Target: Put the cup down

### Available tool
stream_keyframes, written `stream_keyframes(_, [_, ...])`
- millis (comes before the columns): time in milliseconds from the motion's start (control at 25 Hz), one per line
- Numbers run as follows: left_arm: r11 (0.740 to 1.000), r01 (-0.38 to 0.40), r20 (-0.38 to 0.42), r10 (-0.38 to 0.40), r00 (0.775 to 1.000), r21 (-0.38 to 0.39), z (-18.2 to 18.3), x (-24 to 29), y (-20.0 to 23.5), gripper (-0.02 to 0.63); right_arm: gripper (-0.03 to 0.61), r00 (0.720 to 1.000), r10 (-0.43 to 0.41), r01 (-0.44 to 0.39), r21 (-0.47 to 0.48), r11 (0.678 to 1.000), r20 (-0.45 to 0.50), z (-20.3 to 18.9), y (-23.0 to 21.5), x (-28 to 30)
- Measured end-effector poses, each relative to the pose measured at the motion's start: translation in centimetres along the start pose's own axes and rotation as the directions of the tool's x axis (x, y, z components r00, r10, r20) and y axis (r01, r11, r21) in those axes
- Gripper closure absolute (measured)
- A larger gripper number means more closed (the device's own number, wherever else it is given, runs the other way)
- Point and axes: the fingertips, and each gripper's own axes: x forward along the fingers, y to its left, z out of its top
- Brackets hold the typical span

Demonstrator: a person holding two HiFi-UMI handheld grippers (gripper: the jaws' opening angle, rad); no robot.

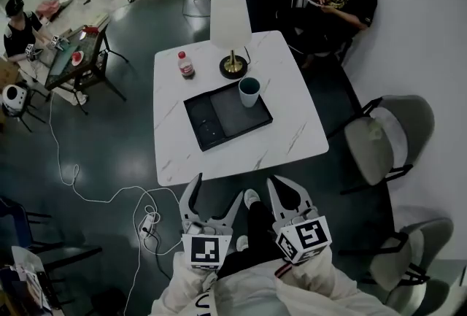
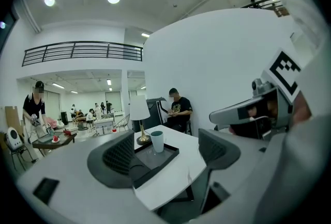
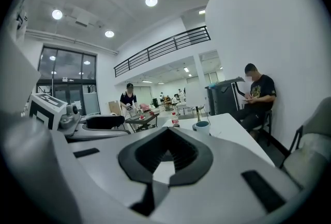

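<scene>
White lamp [image 1: 230,22], bottle [image 1: 186,65], dark tray [image 1: 219,121] on marble table [image 1: 292,125]

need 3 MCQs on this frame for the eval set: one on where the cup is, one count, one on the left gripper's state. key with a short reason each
1. Where is the cup?
A. On a chair seat
B. Upright on the black tray, at the corner nearest the lamp
C. On the floor

2. How many things stand on the table outside the tray?
A. None
B. Two
C. Five

3. What state is the left gripper in?
A. Open, empty
B. Shut on the cup
C. Shut, empty

Key:
1 B: the cup stands on the tray, close by the lamp's base.
2 B: only the lamp and the bottle stand on the bare tabletop.
3 A: the left gripper view shows its jaws wide apart with nothing between them, short of the table.
</scene>
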Motion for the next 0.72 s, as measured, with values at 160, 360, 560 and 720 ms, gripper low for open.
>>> stream_keyframes(160, [1.0,-0.008,0.015,0.008,1.0,0.007,1.6,-2.6,-0.5,0.284,0.572,0.999,0.046,-0.046,-0.016,0.999,0.016,1.6,2.7,-1.9])
stream_keyframes(360, [0.999,-0.029,0.056,0.027,0.998,0.026,4.0,-6.2,-0.9,0.307,0.572,0.994,0.099,-0.097,-0.03,0.995,0.048,3.5,5.9,-3.9])
stream_keyframes(560, [1.0,-0.026,0.069,0.026,0.997,0.003,4.7,-8.9,-1.5,0.342,0.573,0.991,0.115,-0.11,-0.072,0.991,0.075,4.7,8.1,-5.9])
stream_keyframes(720, [1.0,-0.008,0.064,0.008,0.998,-0.004,4.8,-10.5,-2.4,0.376,0.572,0.992,0.109,-0.104,-0.077,0.992,0.064,4.1,9.0,-7.7])
